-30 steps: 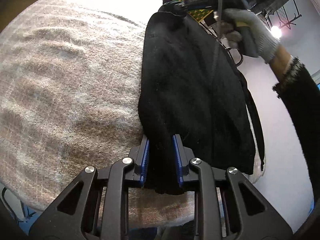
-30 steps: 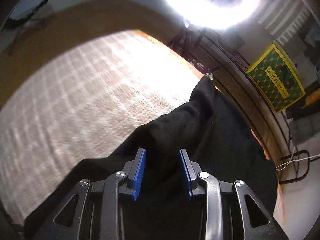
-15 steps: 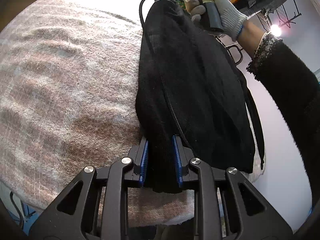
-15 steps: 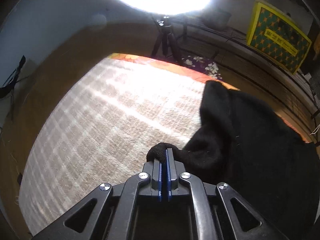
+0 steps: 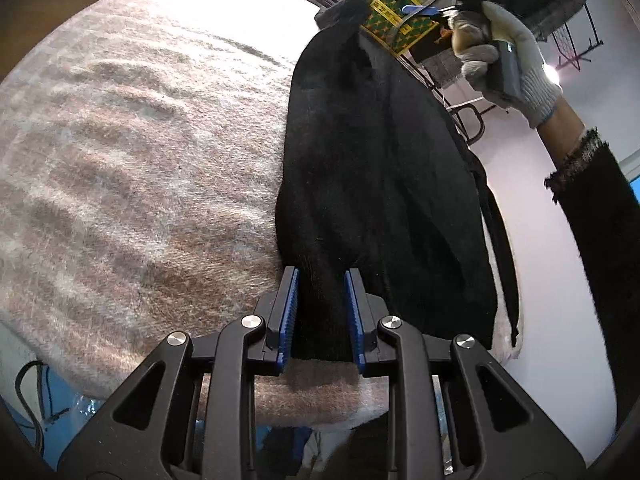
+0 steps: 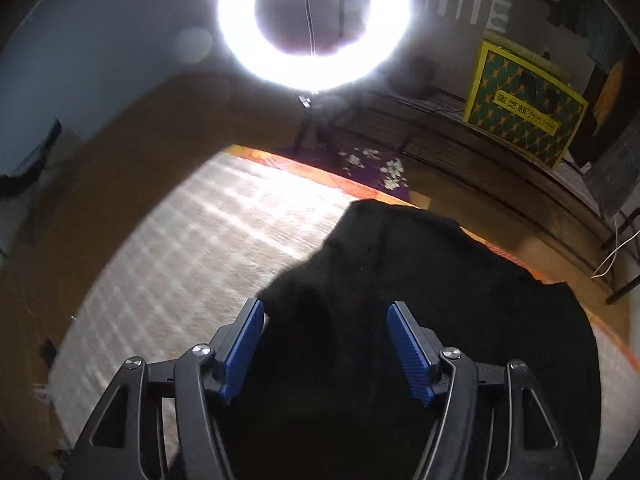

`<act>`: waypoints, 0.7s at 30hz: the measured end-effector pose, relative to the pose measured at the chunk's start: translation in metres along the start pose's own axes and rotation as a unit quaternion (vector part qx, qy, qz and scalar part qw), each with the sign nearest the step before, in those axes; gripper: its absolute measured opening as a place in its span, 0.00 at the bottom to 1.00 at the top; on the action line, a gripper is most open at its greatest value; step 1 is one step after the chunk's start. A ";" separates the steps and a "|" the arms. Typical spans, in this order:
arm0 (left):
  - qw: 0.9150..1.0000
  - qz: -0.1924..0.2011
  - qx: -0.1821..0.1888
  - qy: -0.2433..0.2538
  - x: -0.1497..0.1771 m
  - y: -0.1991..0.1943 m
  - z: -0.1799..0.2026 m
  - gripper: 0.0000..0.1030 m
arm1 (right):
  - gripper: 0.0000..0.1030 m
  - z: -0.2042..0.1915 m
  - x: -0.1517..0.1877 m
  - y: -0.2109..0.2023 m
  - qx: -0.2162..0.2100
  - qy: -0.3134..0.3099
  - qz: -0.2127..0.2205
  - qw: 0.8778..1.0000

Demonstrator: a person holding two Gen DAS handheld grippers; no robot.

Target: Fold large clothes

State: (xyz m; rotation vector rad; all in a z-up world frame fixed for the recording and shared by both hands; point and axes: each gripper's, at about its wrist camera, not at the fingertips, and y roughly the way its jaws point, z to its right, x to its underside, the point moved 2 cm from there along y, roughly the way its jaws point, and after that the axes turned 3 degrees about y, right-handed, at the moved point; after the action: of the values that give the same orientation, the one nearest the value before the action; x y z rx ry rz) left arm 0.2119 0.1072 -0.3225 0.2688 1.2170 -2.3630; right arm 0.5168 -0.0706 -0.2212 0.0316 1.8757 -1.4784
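Leftmost, a pink-and-grey plaid blanket [image 5: 132, 152] covering the table, rumpled into soft ridges. Could drag along under any pull on the garment and spoil the fold line.

Next, left claw [image 5: 320, 312] clamped on the near hem of the black garment [image 5: 380, 184], a bunched strip of knit pinched between the blue pads [image 5: 289, 312]. Only a narrow strip caught, so a hard tug might slip it free, or stretch the hem rather than shift the whole piece.

Garment itself stretched long and narrow along the right side of the blanket, already doubled over, its right edge hanging off the table rim. Risk there: loose flap sliding floorwards and dragging the layers askew.

Far end of the garment peaked in a small tuft, not lying flat. Likely to set as a lump unless smoothed.

Further right, in the left wrist view, a gloved hand [image 5: 508, 60] raised above that far end with the other tool. From its own camera, right claw [image 6: 326, 344] standing wide, jaws just sprung apart, black cloth below and behind them but nothing pressed by the pads [image 6: 412, 352]. Released corner free to fall crooked. Strong glare from the ring light [image 6: 316, 20] washing out the far blanket, hiding where that edge lands.
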 end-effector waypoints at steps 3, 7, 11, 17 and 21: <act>1.000 0.003 -0.011 0.004 0.001 -0.001 0.001 0.21 | 0.66 -0.004 -0.004 -0.013 -0.035 0.014 0.005 0.999; 1.000 -0.003 -0.011 -0.015 0.007 0.002 0.001 0.21 | 0.65 -0.009 0.000 -0.035 -0.046 0.002 0.016 0.999; 1.000 -0.009 -0.008 -0.028 0.014 0.004 -0.005 0.21 | 0.64 -0.003 0.030 -0.067 -0.104 0.027 0.027 0.994; 0.998 -0.004 -0.005 -0.067 0.022 0.004 -0.017 0.24 | 0.64 0.015 0.107 -0.122 -0.159 0.044 0.040 0.985; 0.997 -0.005 0.005 -0.074 0.021 0.006 -0.012 0.30 | 0.62 0.035 0.152 -0.139 -0.152 0.053 0.032 0.986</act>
State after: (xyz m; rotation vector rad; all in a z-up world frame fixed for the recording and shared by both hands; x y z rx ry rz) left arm 0.1959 0.1072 -0.3415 0.0895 1.1393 -2.3535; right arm 0.3630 -0.2085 -0.1914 0.0272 2.1477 -1.1545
